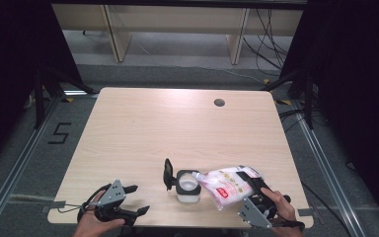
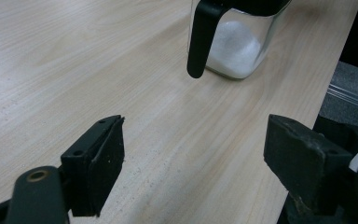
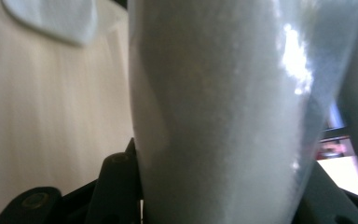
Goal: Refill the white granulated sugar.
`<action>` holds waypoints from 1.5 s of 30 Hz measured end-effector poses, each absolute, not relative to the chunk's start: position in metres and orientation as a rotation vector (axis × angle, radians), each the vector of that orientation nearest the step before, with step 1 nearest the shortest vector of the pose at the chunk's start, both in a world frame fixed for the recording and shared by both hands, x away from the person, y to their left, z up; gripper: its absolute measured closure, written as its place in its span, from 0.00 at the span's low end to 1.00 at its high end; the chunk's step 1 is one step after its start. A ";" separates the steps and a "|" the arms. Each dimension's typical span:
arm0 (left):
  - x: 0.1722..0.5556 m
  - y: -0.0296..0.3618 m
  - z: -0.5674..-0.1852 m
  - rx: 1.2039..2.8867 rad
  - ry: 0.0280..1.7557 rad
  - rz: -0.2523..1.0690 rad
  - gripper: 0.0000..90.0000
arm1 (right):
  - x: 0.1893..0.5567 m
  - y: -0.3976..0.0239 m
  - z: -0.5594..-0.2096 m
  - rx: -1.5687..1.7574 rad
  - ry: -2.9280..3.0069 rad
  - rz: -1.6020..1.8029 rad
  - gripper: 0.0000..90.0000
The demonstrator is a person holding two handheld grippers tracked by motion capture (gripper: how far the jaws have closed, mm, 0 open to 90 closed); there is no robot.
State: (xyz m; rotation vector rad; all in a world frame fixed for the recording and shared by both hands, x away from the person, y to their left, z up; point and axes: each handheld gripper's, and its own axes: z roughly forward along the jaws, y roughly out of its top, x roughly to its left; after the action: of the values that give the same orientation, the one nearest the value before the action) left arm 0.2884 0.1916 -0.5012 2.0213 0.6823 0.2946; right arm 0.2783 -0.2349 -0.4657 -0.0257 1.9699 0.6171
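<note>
Right tongs (image 1: 250,183) clamp a tilted white bag (image 1: 228,185) over an open jar (image 1: 188,186); left tongs (image 1: 134,200) rest apart on the surface (image 1: 177,123).

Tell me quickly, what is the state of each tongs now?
Left tongs: open, holding nothing, resting near the table edge.
Right tongs: closed on the bag of white grains, tipped toward the open jar.
</note>
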 end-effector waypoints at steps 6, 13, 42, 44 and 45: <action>0.287 0.193 -0.500 2.030 0.712 0.297 0.22 | 0.293 -0.246 -0.476 0.137 2.062 0.864 0.64; 0.288 0.193 -0.499 2.043 0.683 0.300 0.22 | 0.310 -0.268 -0.490 0.373 2.092 1.066 0.64; 0.288 0.194 -0.501 2.017 0.705 0.305 0.22 | 0.320 -0.310 -0.499 0.835 1.986 1.375 0.65; 0.288 0.194 -0.501 2.020 0.704 0.301 0.22 | 0.320 -0.312 -0.500 0.871 1.974 1.393 0.65; 0.288 0.194 -0.501 2.018 0.706 0.304 0.22 | 0.320 -0.312 -0.500 0.873 1.982 1.412 0.65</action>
State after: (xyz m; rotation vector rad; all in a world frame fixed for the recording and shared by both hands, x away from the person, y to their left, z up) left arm 0.2880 0.1939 -0.5007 2.0179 0.7060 0.3040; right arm 0.3201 -0.3120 -0.5003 0.8731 1.9824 1.4121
